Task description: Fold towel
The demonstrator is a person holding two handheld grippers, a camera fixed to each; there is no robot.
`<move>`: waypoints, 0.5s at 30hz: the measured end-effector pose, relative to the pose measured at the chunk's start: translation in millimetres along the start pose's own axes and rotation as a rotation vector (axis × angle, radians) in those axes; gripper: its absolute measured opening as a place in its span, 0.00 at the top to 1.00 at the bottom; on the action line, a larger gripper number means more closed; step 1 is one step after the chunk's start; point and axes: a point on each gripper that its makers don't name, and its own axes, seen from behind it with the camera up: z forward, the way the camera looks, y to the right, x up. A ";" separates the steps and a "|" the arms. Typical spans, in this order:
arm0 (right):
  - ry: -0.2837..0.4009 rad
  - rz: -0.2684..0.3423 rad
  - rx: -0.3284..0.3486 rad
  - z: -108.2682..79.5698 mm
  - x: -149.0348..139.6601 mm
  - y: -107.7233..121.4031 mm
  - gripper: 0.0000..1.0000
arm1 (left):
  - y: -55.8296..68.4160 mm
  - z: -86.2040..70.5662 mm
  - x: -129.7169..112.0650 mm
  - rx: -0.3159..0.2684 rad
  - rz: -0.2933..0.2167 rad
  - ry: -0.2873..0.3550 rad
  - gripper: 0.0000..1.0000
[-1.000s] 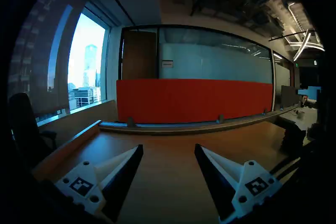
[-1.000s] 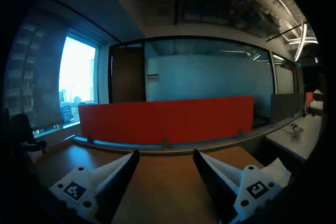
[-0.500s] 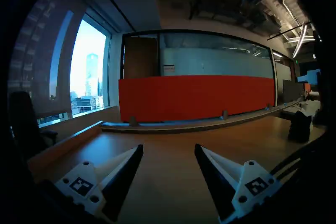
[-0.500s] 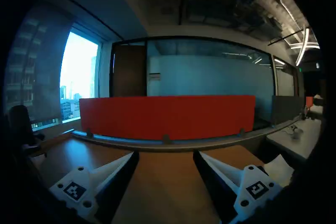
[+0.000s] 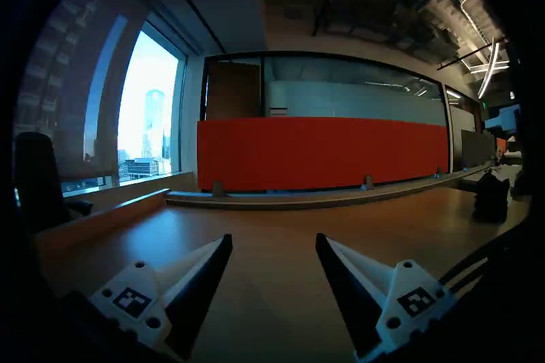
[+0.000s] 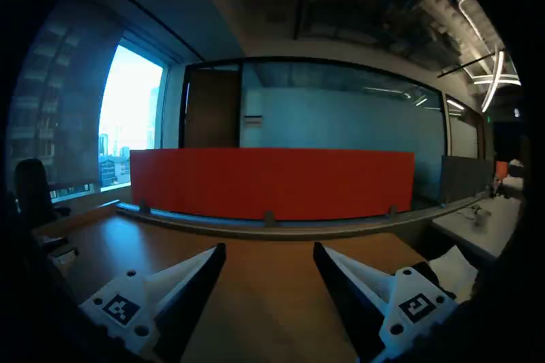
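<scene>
Left gripper [image 5: 272, 237]: wide open, holding nothing, low over brown desk [image 5: 381, 220]. Same for right gripper [image 6: 269, 246]: spread wide, nothing between the fingers, bare desk wood just ahead. Farther out, red partition [image 5: 320, 152] along far desk edge, window [image 5: 146, 131] at left, dark lump [image 5: 490, 196] sitting far right on the desk. Near right in the right gripper view, pale crumpled thing [image 6: 453, 269] at the desk edge; possibly the towel, cannot tell.

Changed over the last second: left gripper view levelled out, partition no longer slanted, dark lump swung further into frame. Right gripper view dipped a little, more desk surface showing. No change in finger gap on either side.

Reads as settling into a level start pose. Nothing gripped, fold not begun. Next likely: turning toward the cloth and dropping to an edge.
</scene>
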 end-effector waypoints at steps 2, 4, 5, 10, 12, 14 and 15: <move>0.000 -0.002 -0.005 0.2 -2.3 1.7 0.01 | -0.1 0.2 -4.3 -0.002 0.000 -0.003 0.10; 0.001 0.003 -0.006 -0.5 -2.2 2.5 0.01 | -0.3 0.0 -6.9 0.003 0.005 -0.005 0.10; 0.001 0.006 -0.006 -0.9 -2.0 2.8 0.01 | -0.4 -0.2 -8.0 0.006 0.008 -0.006 0.10; 0.005 0.014 -0.004 -2.9 -1.5 4.3 0.00 | 3.1 0.3 -10.1 0.004 0.007 -0.004 0.10; 0.005 0.014 -0.004 -3.5 -0.9 5.5 0.01 | 3.3 0.6 -10.3 0.003 0.005 -0.003 0.10; 0.005 0.013 -0.002 -4.3 -0.3 6.2 0.01 | 2.3 0.9 -10.4 0.004 0.002 -0.002 0.10; 0.005 0.013 -0.002 -4.5 -0.3 6.9 0.01 | 1.5 0.8 -10.5 0.006 0.000 -0.002 0.10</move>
